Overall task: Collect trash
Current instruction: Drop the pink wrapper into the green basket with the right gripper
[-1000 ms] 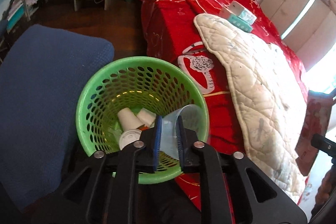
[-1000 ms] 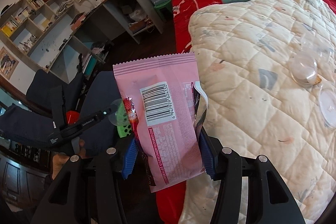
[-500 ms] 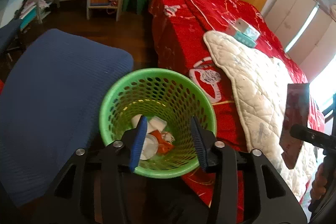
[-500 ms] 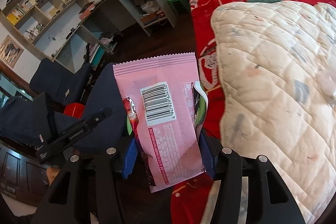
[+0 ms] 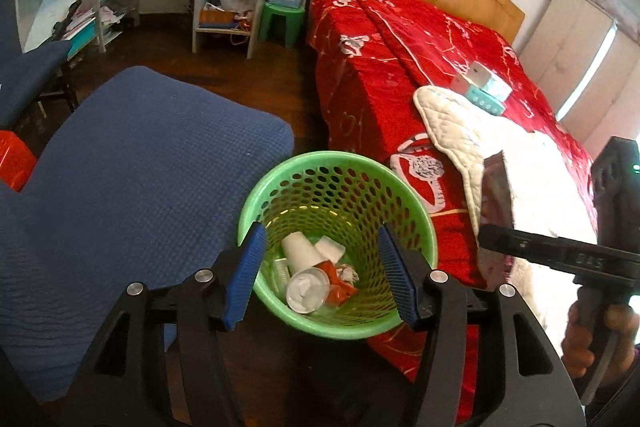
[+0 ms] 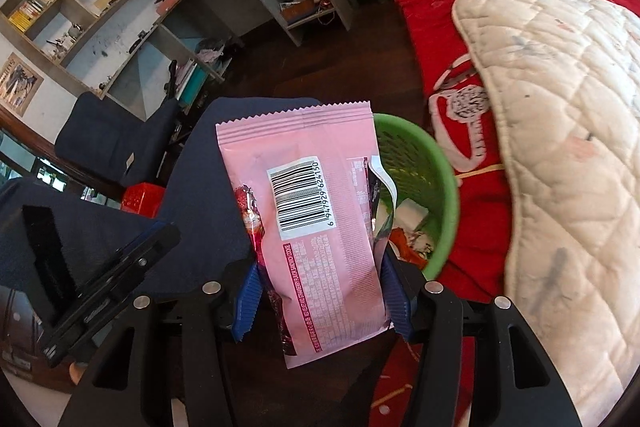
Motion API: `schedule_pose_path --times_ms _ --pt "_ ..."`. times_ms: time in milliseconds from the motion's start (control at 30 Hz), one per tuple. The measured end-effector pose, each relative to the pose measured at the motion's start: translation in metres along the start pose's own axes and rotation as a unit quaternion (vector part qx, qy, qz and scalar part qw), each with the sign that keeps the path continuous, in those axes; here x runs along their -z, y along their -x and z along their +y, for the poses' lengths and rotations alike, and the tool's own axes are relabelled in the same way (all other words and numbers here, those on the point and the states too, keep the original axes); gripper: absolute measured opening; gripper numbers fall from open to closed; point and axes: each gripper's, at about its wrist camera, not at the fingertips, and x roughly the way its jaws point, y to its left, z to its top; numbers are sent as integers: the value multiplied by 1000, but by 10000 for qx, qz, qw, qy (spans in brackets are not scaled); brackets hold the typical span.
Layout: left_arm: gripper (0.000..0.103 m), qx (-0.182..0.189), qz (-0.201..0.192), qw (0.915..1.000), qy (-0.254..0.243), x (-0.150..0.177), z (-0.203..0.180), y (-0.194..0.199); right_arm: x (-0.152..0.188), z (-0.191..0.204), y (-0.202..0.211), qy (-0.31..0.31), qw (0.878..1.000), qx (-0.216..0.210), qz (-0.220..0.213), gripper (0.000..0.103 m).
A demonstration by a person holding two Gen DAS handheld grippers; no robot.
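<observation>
While the right gripper (image 6: 318, 291) stayed clamped on the pink snack wrapper (image 6: 308, 219), its blue pads pressing the lower sides of the packet, the main risk was a release made too soon. The wrapper stood upright and reached well forward of the jaws, and in the right wrist view it overlapped only the near edge of the green basket (image 6: 444, 187); let go there, a light, floppy packet could likely flutter onto the dark floor or the blue chair seat (image 5: 132, 179) beside the bin. It might also catch on the rim and hang there.

The left gripper (image 5: 320, 271) hung above the basket (image 5: 424, 227), its jaws opening with nothing between them, framing paper cups (image 5: 300, 255) and scraps already inside. Crowding was a second hazard: both tools sat close over one small opening.
</observation>
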Motion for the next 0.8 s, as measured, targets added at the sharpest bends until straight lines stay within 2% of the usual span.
schedule_pose_path --times_ms 200,400,500,800 --pt "61 -47 -12 9999 132 2 9 -1 -6 5 -30 -48 9999 78 129 53" --pt "63 -80 13 9998 189 4 14 -2 -11 7 -48 -168 9997 28 167 68" --pt "64 -108 -7 9997 210 4 15 -3 -12 7 -51 -175 9997 -15 190 72" --pt "65 -78 -22 9999 142 6 9 -5 -3 -9 -31 -203 9997 85 71 72"
